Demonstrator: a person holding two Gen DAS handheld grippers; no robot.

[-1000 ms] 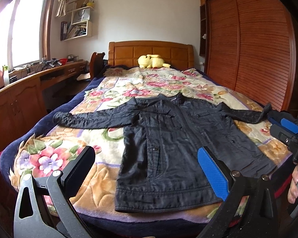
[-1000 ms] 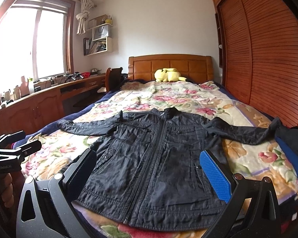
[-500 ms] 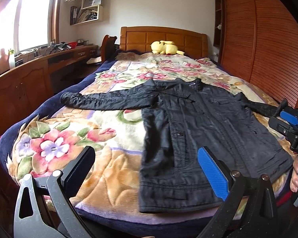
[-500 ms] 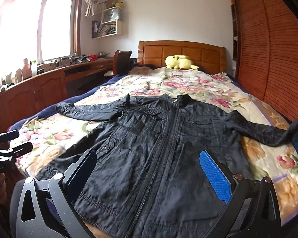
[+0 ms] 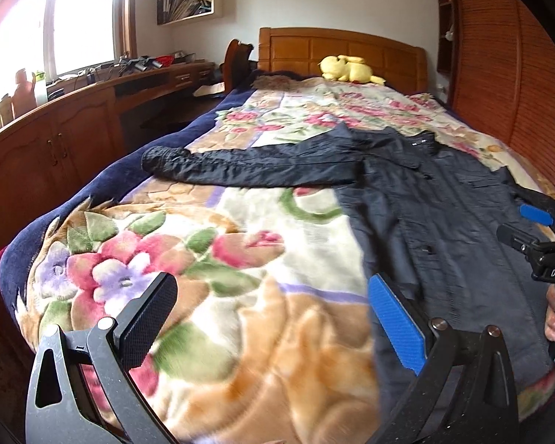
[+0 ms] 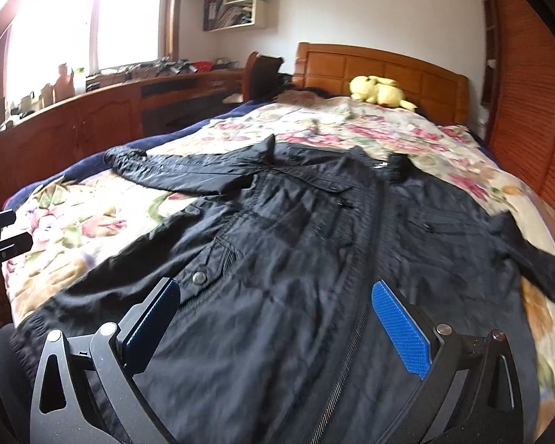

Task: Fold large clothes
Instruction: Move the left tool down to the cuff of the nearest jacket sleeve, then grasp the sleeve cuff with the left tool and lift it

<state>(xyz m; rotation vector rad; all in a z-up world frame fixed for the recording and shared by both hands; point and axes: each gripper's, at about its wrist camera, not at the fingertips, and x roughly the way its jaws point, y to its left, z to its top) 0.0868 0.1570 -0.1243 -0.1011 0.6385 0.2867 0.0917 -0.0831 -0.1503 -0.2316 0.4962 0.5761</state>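
Observation:
A black jacket [image 6: 314, 251] lies flat, front up, on the floral blanket [image 5: 218, 251], sleeves spread to both sides. It also shows in the left wrist view [image 5: 436, 222], with its left sleeve [image 5: 248, 166] stretched towards the bed's left edge. My left gripper [image 5: 273, 318] is open and empty, low over the blanket just left of the jacket's hem. My right gripper [image 6: 273, 322] is open and empty, low over the jacket's lower front near the zip. The right gripper also appears at the right edge of the left wrist view [image 5: 532, 229].
A yellow plush toy [image 6: 379, 90] lies by the wooden headboard [image 5: 336, 50]. A long wooden desk with cabinets [image 5: 66, 129] runs along the left under the window. Wooden wardrobe doors [image 5: 507, 74] stand on the right. A chair [image 6: 262, 74] stands by the desk.
Both grippers have moved forward and down towards the bed. The left one has shifted left over the blanket; the right one has closed in on the jacket's lower front.

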